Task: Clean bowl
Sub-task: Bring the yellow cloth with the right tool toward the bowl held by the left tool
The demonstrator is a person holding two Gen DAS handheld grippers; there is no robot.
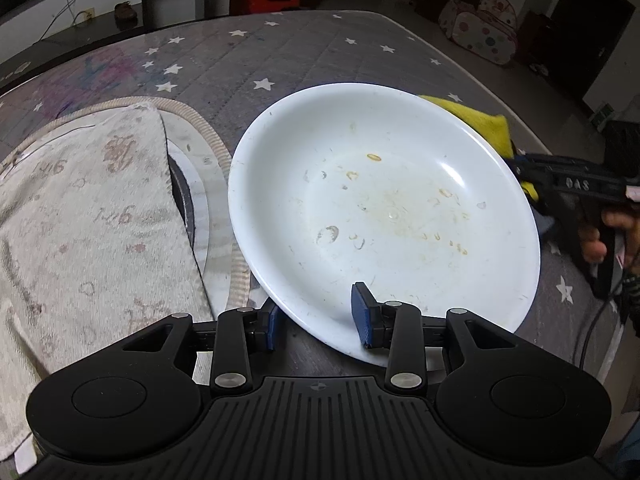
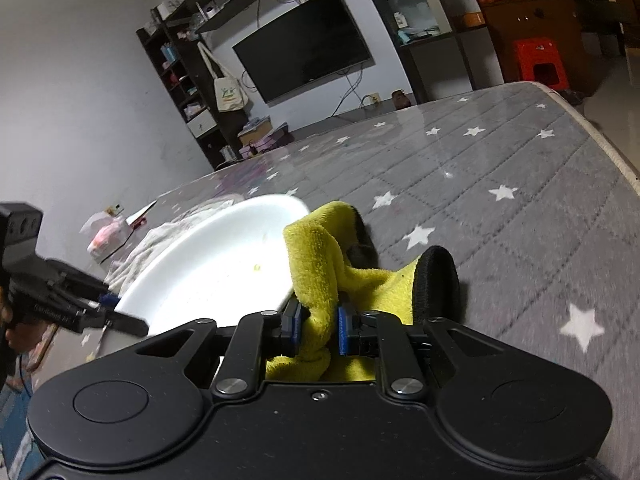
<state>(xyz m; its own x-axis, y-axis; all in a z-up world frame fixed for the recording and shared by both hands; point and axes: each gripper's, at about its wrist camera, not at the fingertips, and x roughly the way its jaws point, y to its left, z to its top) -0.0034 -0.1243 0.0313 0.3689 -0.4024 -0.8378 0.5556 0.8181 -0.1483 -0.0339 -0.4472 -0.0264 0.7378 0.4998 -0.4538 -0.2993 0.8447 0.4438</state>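
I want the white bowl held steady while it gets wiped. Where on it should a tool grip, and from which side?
Grip the thin rim of the white bowl at its near edge, one finger inside and one beneath, as the left tool does. The bowl is wide, shallow and tilted up there, and the yellow cloth in the right tool sits at the opposite side.

Glossy white bowl (image 1: 384,208) (stained), fluffy yellow cloth (image 2: 320,256), quilted grey mat (image 2: 500,200).

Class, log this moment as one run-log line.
left gripper: shut on bowl rim | right gripper: shut on yellow cloth | bowl: dirty
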